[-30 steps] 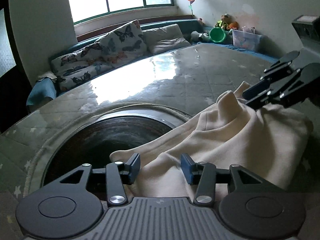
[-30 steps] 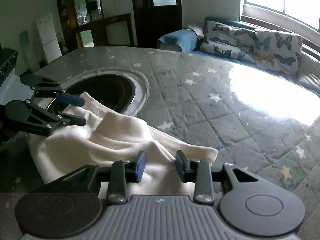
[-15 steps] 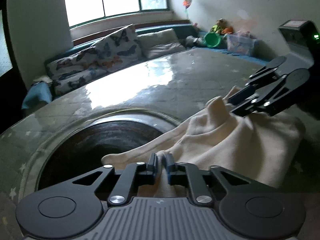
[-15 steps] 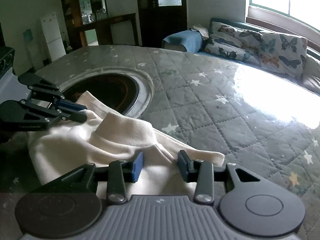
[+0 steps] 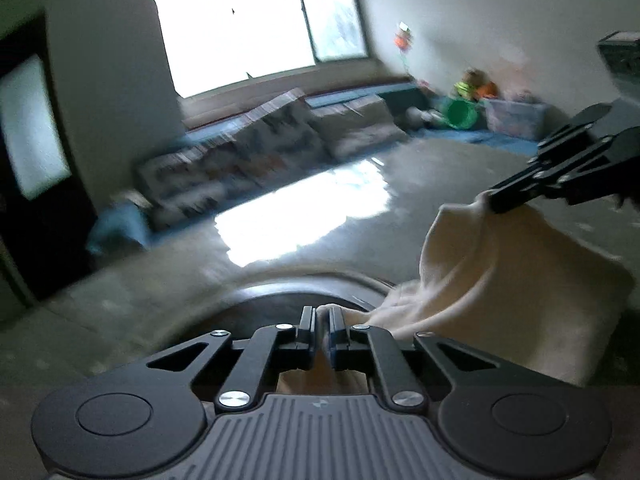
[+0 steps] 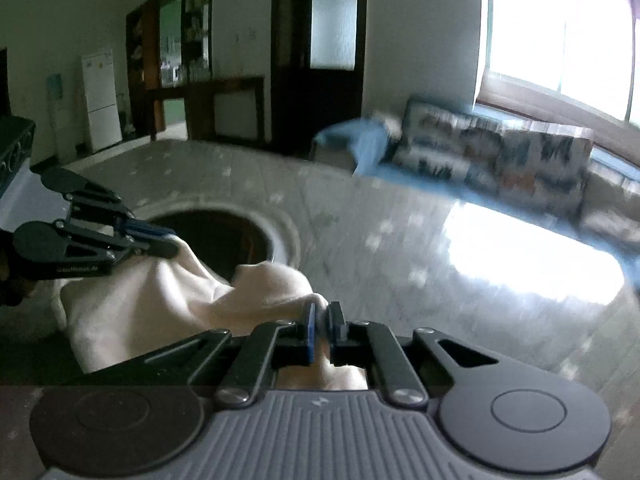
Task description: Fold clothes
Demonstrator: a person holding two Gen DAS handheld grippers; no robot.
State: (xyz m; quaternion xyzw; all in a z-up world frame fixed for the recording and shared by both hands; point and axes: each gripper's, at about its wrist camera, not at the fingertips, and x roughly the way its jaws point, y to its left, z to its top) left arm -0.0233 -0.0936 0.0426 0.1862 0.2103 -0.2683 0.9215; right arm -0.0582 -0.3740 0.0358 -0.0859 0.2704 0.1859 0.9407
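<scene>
Right wrist view shows both grippers, left gripper (image 6: 160, 242) and right gripper (image 6: 320, 320), clamping cream garment (image 6: 160, 300).

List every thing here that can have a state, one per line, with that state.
Left gripper: shut on a bunched fold of the cream garment.
Right gripper: shut on another edge of the same cloth.
Cream garment: crumpled, lifted at both pinched points, sagging between them.
Quilted table cover: spread flat, sunlit patch on it.
Round dark opening: uncovered, garment draped over its near rim.
</scene>
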